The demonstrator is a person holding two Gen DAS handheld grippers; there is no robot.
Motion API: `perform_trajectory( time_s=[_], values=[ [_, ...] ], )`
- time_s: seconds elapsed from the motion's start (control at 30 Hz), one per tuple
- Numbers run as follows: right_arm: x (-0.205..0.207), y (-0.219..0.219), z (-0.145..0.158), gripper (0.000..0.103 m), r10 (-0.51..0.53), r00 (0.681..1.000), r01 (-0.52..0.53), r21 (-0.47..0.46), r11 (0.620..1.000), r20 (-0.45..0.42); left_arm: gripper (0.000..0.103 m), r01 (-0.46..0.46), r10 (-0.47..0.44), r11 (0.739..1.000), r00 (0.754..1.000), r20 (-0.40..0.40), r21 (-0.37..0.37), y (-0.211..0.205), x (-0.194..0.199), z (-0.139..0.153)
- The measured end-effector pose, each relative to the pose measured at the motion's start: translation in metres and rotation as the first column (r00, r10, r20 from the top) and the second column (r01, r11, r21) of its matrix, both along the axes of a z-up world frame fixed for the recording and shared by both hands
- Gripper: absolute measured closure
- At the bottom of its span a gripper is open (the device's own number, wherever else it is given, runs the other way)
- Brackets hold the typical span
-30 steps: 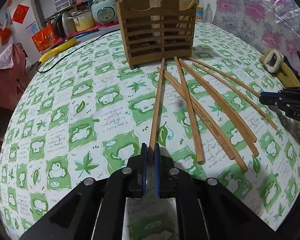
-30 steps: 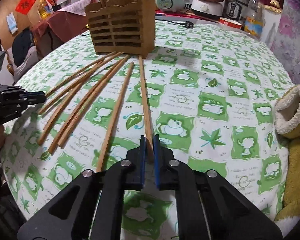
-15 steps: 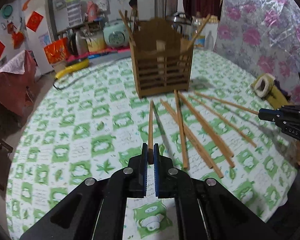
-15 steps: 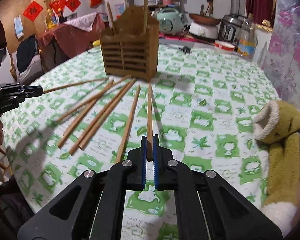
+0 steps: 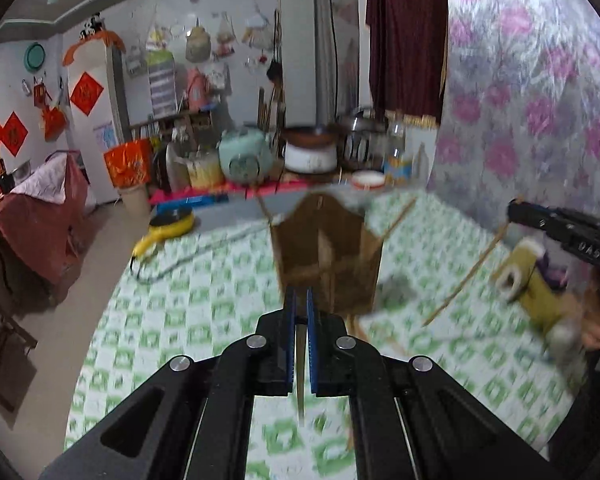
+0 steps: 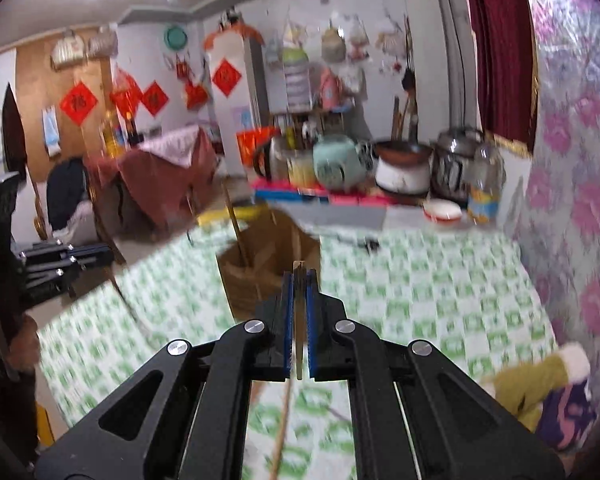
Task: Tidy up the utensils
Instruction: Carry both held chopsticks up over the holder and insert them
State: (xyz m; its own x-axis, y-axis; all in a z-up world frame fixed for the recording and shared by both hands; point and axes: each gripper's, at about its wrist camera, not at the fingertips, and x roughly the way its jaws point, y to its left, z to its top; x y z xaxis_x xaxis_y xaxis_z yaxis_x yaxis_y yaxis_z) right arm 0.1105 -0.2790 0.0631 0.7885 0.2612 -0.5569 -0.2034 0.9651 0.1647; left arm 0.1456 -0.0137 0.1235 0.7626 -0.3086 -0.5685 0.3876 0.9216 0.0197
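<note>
Left gripper (image 5: 300,300) was seen clamped on a chopstick (image 5: 300,364); the stick ran between the blue pads (image 5: 289,344) and its end hung below them, over the tablecloth (image 5: 204,304). Right gripper (image 6: 299,280) was likewise closed tight on a second chopstick (image 6: 284,420), whose tip showed just past the pads and whose long end trailed down under the jaws.

In the left view the right gripper (image 5: 516,210) was recorded at the right edge, above the table, with its stick (image 5: 466,276) slanting down from it. In the right view the left gripper (image 6: 100,254) was noted at the left edge, its stick (image 6: 126,300) slanting down toward the cloth.

Holder (image 5: 328,256) of brown wood stood upright on the table, straight ahead of both grippers; at least two sticks were seen already leaning out of it (image 5: 396,216). More loose sticks (image 5: 358,326) lay on the cloth near the holder's base; the count could not be read for blur.

A yellow-green plush item (image 5: 536,288) lay on the cloth at the right side
</note>
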Motion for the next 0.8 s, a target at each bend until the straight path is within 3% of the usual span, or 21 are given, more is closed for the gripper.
perform_trajectory(
  time_s=[0.23, 0.3, 0.4, 0.47, 0.53, 0.67, 0.8],
  values=[
    [0.034, 0.018, 0.047, 0.096, 0.003, 0.992, -0.018, 0.115, 0.993, 0.128, 0.097, 0.001, 0.016, 0.991, 0.993, 0.120, -0.137, -0.009, 0.023, 0.068],
    [0.043, 0.023, 0.052, 0.096, -0.016, 0.988, -0.005, 0.131, 0.991, 0.156, 0.097, -0.008, 0.034, 0.985, 0.988, 0.150, -0.170, -0.011, 0.029, 0.079],
    [0.054, 0.024, 0.046, 0.096, -0.012, 0.988, -0.014, 0.169, 0.986, 0.152, 0.097, 0.007, 0.019, 0.980, 0.992, 0.127, -0.201, -0.013, 0.037, 0.076],
    [0.061, 0.024, 0.039, 0.096, -0.003, 0.991, -0.016, 0.149, 0.989, 0.131, 0.091, 0.002, 0.006, 0.994, 0.998, 0.069, -0.108, -0.023, 0.044, 0.052],
    [0.067, 0.020, 0.035, 0.096, -0.008, 0.993, -0.010, 0.153, 0.988, 0.119, 0.043, -0.005, 0.005, 1.000, 1.000, -0.014, 0.000, -0.030, 0.052, 0.016],
    [0.079, 0.017, 0.026, 0.096, -0.008, 0.997, -0.005, 0.172, 0.985, 0.079, 0.042, 0.016, 0.002, 0.995, 0.984, -0.176, 0.100, -0.031, 0.061, -0.055],
    [0.079, 0.017, 0.022, 0.096, -0.007, 0.998, -0.005, 0.174, 0.985, 0.069, 0.055, 0.050, -0.004, 0.992, 0.926, -0.377, 0.114, -0.032, 0.080, -0.123]
  ],
)
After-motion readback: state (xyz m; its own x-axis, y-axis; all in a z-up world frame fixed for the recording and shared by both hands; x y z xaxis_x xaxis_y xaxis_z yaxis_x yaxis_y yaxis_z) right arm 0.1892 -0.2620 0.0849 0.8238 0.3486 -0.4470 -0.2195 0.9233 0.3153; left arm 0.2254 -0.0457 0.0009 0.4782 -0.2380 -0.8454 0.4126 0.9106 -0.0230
